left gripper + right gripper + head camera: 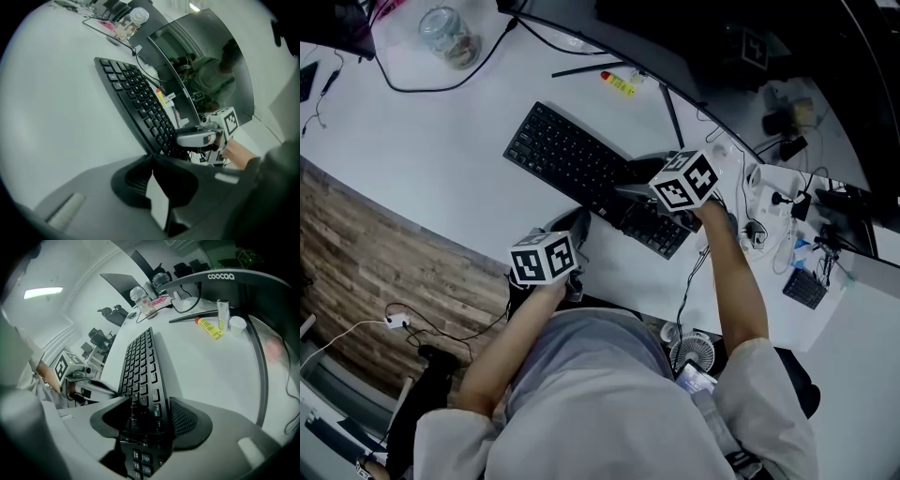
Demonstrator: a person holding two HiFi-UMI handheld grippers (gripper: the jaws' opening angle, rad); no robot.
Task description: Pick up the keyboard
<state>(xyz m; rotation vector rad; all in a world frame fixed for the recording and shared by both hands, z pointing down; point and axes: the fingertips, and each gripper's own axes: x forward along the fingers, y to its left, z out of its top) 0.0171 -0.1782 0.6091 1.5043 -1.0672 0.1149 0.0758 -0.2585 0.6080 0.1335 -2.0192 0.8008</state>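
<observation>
A black keyboard (572,164) lies slantwise on the white desk (441,159). My right gripper (642,202) straddles its near right end. In the right gripper view the keyboard (140,366) fills the gap of the right gripper (143,416), and both pads sit against its long edges. My left gripper (581,230) is at the keyboard's front edge, close to the desk's rim. In the left gripper view the keyboard (136,98) runs into the narrow mouth of the left gripper (152,168), which is closed down on that edge. Each gripper shows in the other's view.
A curved monitor (722,56) stands behind the keyboard, its stand legs (670,112) splayed on the desk. A yellow tube (619,84) and a glass jar (450,36) sit further back. Cables and small gear (797,253) crowd the right side. The desk's rim (412,220) drops to wooden flooring.
</observation>
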